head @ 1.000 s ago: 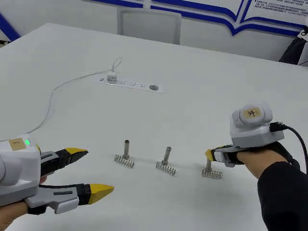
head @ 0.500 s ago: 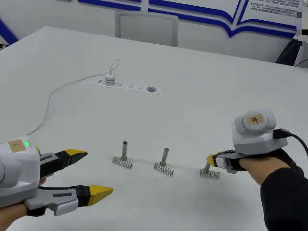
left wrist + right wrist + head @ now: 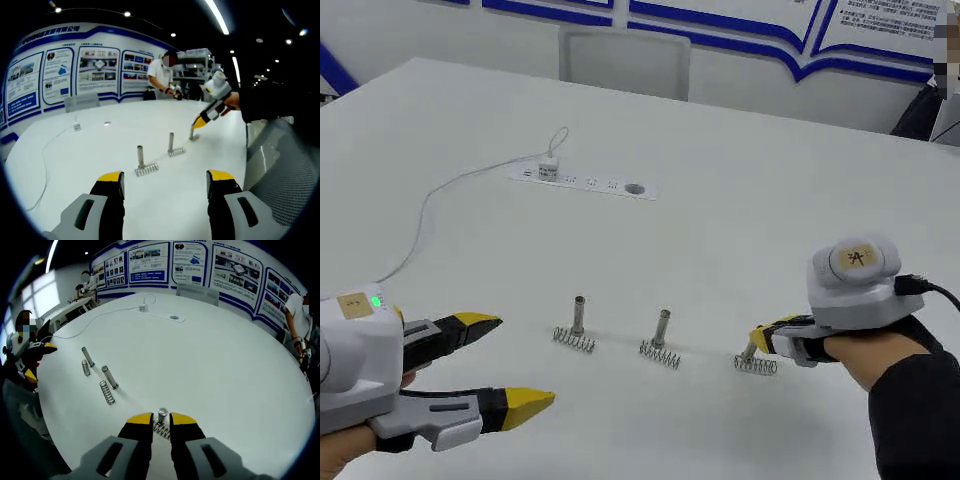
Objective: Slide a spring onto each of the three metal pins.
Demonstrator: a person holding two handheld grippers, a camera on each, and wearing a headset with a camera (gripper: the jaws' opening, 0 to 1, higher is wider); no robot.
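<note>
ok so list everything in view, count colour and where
table: 1, white, under everything
metal pins: 3, silver, standing in a row, near centre
springs: 3, silver, lying one at each pin's foot, none threaded
power strip: 1, white, far centre
cable: 1, white, from the strip towards the left edge
chair: 1, grey, far edge
person: 1, white top, beyond the table
left claw: 1, yellow-tipped, open, empty, near left
right claw: 1, yellow-tipped, jaws flanking the right pin's top, grip unclear

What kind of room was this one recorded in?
Probably a company showroom or meeting room: a large white table with a power strip on it, printed display boards along the walls, and a chair at the far edge.
</note>
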